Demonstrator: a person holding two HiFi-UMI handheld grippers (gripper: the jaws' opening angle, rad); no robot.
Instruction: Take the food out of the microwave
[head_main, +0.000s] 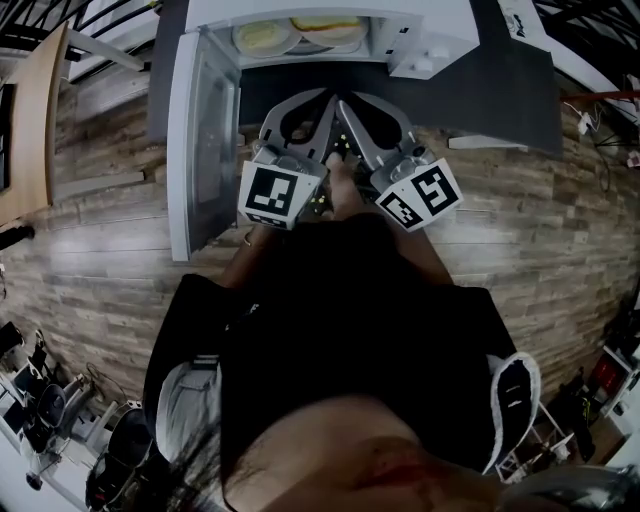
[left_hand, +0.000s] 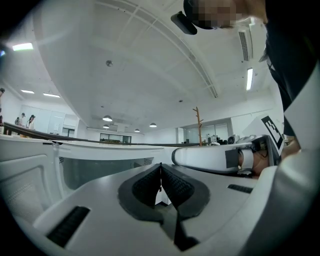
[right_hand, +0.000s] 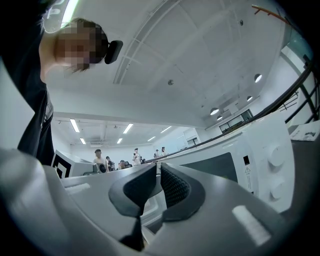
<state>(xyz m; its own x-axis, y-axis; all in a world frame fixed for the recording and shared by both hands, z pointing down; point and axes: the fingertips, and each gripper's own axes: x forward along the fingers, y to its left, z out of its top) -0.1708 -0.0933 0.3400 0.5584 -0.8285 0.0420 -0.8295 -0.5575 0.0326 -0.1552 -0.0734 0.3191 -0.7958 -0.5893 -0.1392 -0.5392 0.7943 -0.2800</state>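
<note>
Two grippers are held side by side in front of an open microwave (head_main: 420, 25). The left gripper (left_hand: 160, 175) has its dark pads pressed together, with nothing between them. The right gripper (right_hand: 156, 175) is pressed together too, and it holds nothing.

Each gripper has a marker cube with black and white squares on it, one on the left (head_main: 278, 195) and one on the right (head_main: 420, 195). These squares are patterns, not words.

The food (head_main: 265, 37) is inside the microwave, at the top of the head view. It looks pale yellow and sits on a plate (head_main: 243, 40). A second helping (head_main: 325, 24) lies just beside it, on the right. Both grippers are well apart from the food and touch none of it.

The white door (head_main: 205, 130) stands swung out on the left side. The microwave sits on a dark counter (head_main: 520, 100), and the floor (head_main: 90, 260) is made of wood planks.

In the right gripper view, the front of the microwave shows two round knobs, one (right_hand: 275, 156) above the other (right_hand: 276, 189). Next to them is a small warning sticker (right_hand: 248, 175) with a triangle sign, but its words are too tiny to read. A white box (head_main: 522, 20) at the top right of the head view has dark letters that are cut off at the edge, so they cannot be read.
</note>
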